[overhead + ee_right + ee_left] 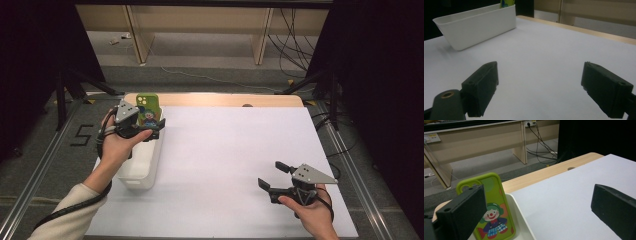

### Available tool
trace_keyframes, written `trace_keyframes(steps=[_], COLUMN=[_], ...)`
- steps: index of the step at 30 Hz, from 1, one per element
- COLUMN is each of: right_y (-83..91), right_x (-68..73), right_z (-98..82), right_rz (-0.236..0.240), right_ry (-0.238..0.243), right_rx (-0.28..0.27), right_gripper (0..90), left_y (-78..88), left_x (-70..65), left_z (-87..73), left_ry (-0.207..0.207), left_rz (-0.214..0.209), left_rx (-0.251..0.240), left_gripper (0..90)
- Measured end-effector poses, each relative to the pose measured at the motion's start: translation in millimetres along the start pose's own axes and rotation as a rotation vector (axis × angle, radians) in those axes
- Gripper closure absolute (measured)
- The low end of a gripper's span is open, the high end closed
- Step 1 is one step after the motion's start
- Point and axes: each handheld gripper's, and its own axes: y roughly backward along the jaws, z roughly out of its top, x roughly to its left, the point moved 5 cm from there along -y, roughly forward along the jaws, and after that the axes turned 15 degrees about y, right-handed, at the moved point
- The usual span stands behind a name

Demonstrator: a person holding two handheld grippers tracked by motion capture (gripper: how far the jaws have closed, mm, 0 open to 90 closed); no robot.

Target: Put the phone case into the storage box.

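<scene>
The green phone case (492, 207) stands upright in the white bin (145, 167), just behind the left gripper (152, 127), whose wide-open jaws seem to hold nothing.

Your left hand (116, 145) holds the black two-jaw left gripper (150, 126) over the far end of the white plastic bin (145, 172), jaws spread. Well right of that bin, your right hand (310, 212) holds the matching right gripper (272, 175) low, jaws apart and empty.
</scene>
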Motion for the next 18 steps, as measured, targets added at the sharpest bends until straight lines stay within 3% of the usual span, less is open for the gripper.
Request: trace_keyframes(steps=[18], right_y=[0.2], right_x=[0.1], right_z=[0.1], right_rz=[-0.001], right_ry=[0.000], right_rx=[-0.001], right_gripper=[15.5], left_y=[9.3], left_x=[-13.0], left_z=[-9.1], left_ry=[-0.022], left_rz=[-0.035], left_rx=[0.005], left_gripper=[0.0])
